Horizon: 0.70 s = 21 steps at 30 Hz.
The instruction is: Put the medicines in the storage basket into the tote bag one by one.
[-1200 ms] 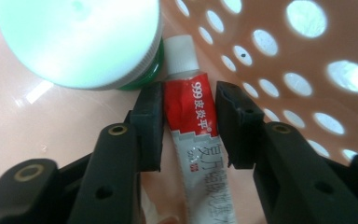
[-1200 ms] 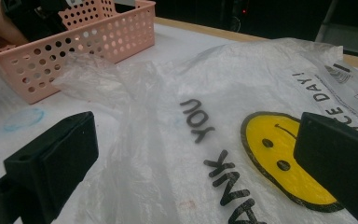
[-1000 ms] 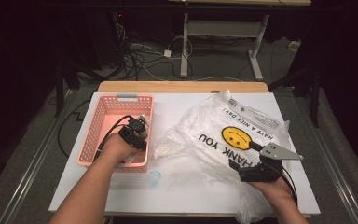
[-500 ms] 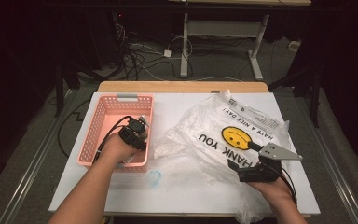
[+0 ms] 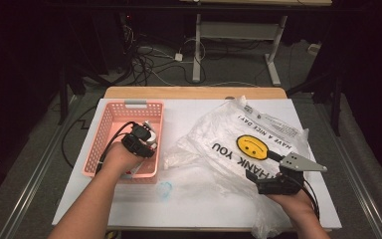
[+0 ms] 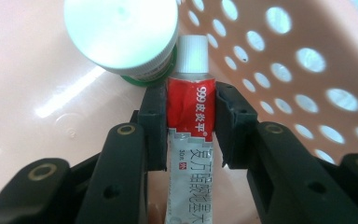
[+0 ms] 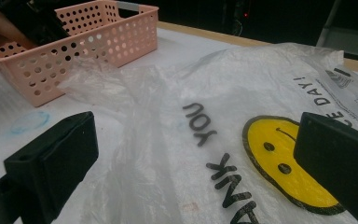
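My left gripper [image 5: 146, 137] reaches down into the pink perforated basket [image 5: 104, 129]. In the left gripper view its jaws [image 6: 191, 93] are shut on a red and white ointment tube [image 6: 189, 121] with a white ribbed cap, which lies on the basket floor close to the holed wall [image 6: 279, 70]. A white-capped jar [image 6: 121, 32] stands just beyond the tube's cap. My right gripper [image 5: 261, 181] hovers open over the crumpled plastic bag [image 5: 248, 134] with a yellow smiley, its pads [image 7: 56, 158] wide apart with nothing between them.
The basket [image 7: 98, 32] sits at the left of the white table [image 5: 189, 209], the bag [image 7: 242, 93] spreads over the right half. A faint bluish round mark [image 5: 165, 189] lies near the front between them. Cables and desk legs are on the floor behind.
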Tool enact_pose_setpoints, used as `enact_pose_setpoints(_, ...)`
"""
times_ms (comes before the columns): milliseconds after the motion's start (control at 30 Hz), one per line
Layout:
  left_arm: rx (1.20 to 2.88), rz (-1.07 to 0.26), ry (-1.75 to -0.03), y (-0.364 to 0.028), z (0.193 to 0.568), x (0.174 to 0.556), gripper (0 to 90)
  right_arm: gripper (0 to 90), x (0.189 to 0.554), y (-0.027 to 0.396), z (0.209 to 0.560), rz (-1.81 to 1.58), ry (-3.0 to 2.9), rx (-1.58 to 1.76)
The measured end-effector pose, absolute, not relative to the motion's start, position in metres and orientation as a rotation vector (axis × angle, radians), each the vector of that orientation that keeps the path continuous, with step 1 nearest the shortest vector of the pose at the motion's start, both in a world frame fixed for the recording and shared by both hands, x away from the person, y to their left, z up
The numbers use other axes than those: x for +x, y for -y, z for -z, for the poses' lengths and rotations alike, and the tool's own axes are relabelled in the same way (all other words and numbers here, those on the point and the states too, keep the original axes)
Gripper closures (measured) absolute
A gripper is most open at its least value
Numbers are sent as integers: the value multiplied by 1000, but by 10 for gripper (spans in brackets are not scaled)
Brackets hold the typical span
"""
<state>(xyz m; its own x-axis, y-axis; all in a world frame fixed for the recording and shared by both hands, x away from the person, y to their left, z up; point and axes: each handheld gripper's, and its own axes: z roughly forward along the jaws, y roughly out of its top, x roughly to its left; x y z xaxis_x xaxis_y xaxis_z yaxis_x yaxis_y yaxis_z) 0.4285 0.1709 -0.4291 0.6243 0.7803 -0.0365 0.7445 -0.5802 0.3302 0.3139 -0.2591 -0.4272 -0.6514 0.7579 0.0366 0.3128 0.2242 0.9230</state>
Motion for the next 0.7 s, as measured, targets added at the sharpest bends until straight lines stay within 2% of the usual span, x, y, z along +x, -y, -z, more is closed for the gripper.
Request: enact_pose_setpoints(700, 2276, -280, -1132, -191, 398, 394, 659, 1, 313, 260, 427, -1425, -2075, 991)
